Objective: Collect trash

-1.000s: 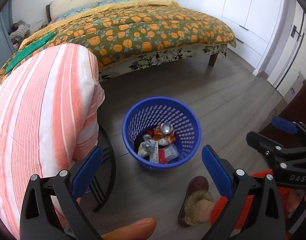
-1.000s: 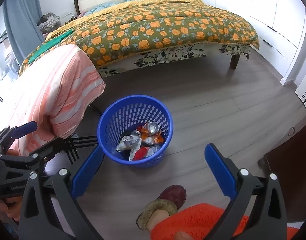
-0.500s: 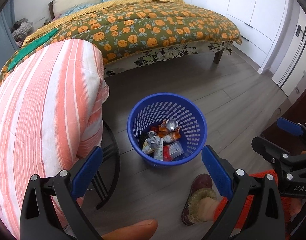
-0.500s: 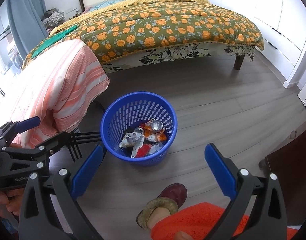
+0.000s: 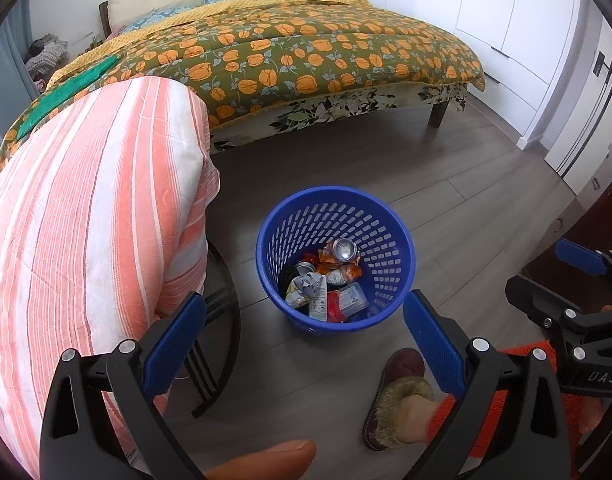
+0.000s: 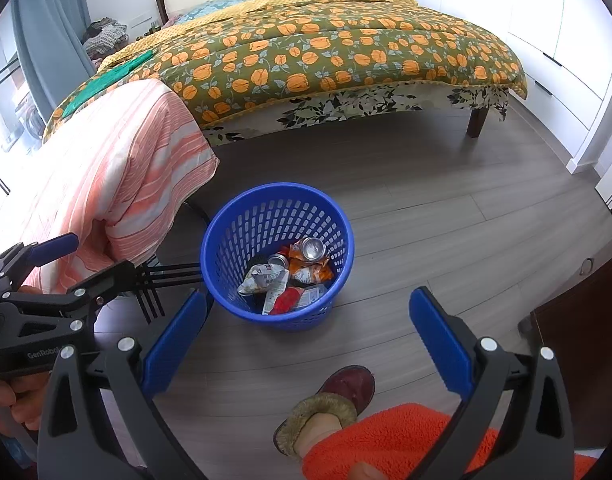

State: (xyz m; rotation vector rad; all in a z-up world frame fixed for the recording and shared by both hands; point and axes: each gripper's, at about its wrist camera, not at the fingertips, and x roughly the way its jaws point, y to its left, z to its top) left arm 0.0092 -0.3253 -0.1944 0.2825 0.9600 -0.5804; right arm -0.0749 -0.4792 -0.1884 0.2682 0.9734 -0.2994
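Observation:
A blue plastic mesh basket (image 5: 390, 240) stands on the grey wood floor; it also shows in the right wrist view (image 6: 225, 248). Inside lie a silver can (image 5: 344, 249), orange snack wrappers (image 6: 306, 270), crumpled packets and a small clear box. My left gripper (image 5: 303, 338) is open and empty, held above the floor in front of the basket. My right gripper (image 6: 308, 334) is open and empty, also just short of the basket. Each gripper shows at the edge of the other's view.
A chair draped with an orange-and-white striped cloth (image 5: 85, 216) stands left of the basket. A bed with an orange-flowered cover (image 6: 326, 48) fills the back. White wardrobes (image 5: 518, 20) line the right. The person's slippered foot (image 6: 330, 408) is on the floor below the grippers. A dark cabinet (image 6: 586, 328) stands at right.
Both grippers have drawn back and up a little, so the basket sits slightly farther off and more to the right in the views. Both stay open and empty.

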